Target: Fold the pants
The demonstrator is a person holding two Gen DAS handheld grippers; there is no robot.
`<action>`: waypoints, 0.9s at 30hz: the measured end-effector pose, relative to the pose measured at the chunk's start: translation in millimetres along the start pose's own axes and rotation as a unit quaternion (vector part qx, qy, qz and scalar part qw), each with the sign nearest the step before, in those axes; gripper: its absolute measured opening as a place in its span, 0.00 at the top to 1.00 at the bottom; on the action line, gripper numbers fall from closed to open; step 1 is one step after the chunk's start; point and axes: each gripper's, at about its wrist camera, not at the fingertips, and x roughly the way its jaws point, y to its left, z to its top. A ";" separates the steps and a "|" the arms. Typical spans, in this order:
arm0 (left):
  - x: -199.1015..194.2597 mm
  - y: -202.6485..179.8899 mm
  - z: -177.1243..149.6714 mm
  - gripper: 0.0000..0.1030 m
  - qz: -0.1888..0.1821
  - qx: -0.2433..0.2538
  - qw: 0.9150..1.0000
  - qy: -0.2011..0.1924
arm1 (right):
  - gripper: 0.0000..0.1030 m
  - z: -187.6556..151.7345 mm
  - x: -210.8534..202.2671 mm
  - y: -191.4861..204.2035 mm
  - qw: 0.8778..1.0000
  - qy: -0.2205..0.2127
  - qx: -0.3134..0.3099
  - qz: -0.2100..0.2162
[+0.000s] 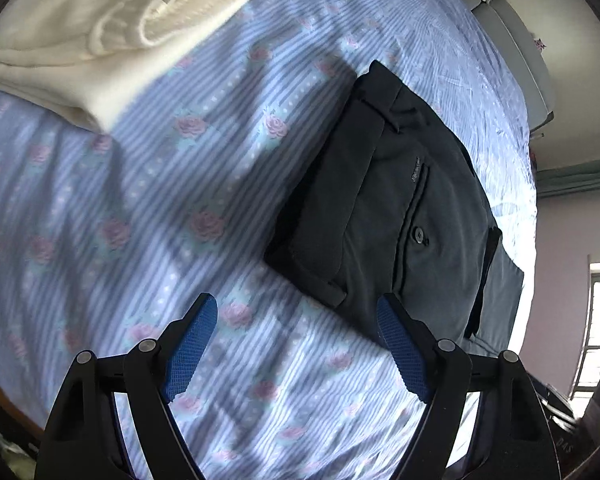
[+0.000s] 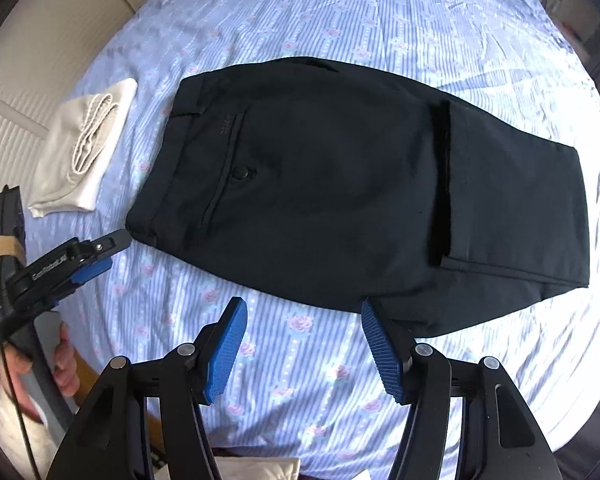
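Dark pants [image 2: 340, 184] folded, both grippers wide

You have little to read here; on the left gripper [image 2: 100, 256], seen at the left edge of the right wrist view, a white printed word runs along the black body, too small and blurred to spell out; on the pants [image 1: 388, 208], a small light mark sits above the buttoned back pocket, illegible in both views; at the lower right edge of the left wrist view, faint letters on a dark object [image 1: 566, 446] look like "DAS", though you cannot be sure.
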 end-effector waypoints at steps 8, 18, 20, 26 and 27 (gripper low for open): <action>35.1 7.9 10.9 0.32 -0.061 -0.057 0.996 0.020 | 0.41 5.2 3.1 3.5 1.000 0.001 0.011 -0.004; 71.4 5.7 20.5 0.43 -0.094 -0.091 0.991 0.041 | 0.41 7.6 4.6 11.0 1.000 0.002 0.007 -0.007; 73.4 7.3 23.3 0.55 -0.111 -0.103 0.988 0.038 | 0.41 6.7 6.1 11.7 1.000 0.003 0.008 -0.009; 58.0 10.3 22.6 0.74 -0.185 -0.123 0.975 0.023 | 0.41 2.0 9.3 11.2 1.000 0.006 0.013 -0.002; 49.9 7.4 22.1 0.74 -0.210 -0.120 0.970 0.014 | 0.41 1.2 8.6 9.8 1.000 0.005 0.014 0.001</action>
